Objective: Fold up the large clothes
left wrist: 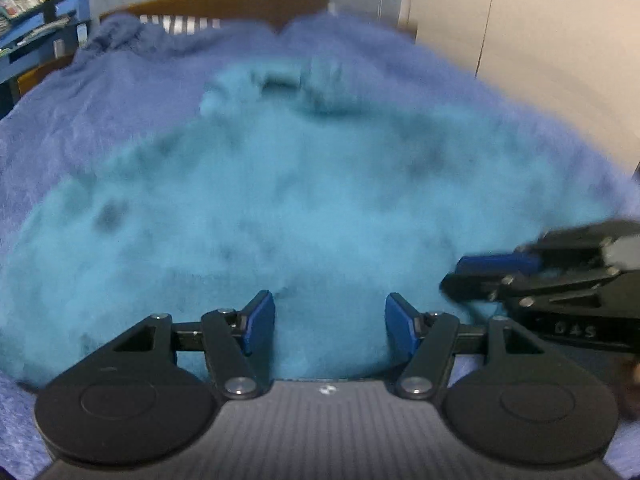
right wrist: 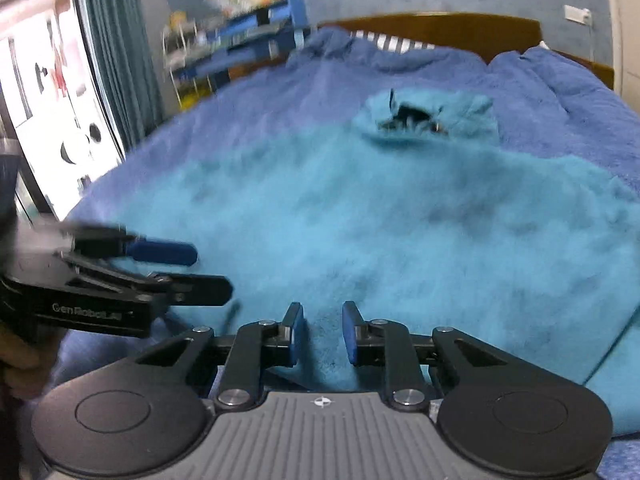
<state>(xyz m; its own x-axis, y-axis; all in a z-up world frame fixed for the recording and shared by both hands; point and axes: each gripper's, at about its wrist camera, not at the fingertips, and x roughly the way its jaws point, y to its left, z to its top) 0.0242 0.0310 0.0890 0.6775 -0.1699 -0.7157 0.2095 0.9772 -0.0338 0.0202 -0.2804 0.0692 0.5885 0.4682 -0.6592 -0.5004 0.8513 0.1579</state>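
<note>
A large teal fleece garment [left wrist: 304,200] lies spread on a blue bedspread, its collar [right wrist: 416,120] at the far end; it also shows in the right wrist view [right wrist: 400,232]. My left gripper [left wrist: 330,326] is open, its blue pads either side of the garment's near hem, and it shows from the side in the right wrist view [right wrist: 196,272]. My right gripper [right wrist: 323,332] is open with a narrower gap over the same hem, with teal fabric between the pads. It shows at the right of the left wrist view [left wrist: 472,276]. Both views are blurred.
The blue bedspread [left wrist: 100,112] covers the bed up to a wooden headboard [right wrist: 440,28]. A blue shelf rack [right wrist: 248,44] with clutter stands at the far left. A white wardrobe [left wrist: 520,20] stands right of the bed, a curtain [right wrist: 116,60] at left.
</note>
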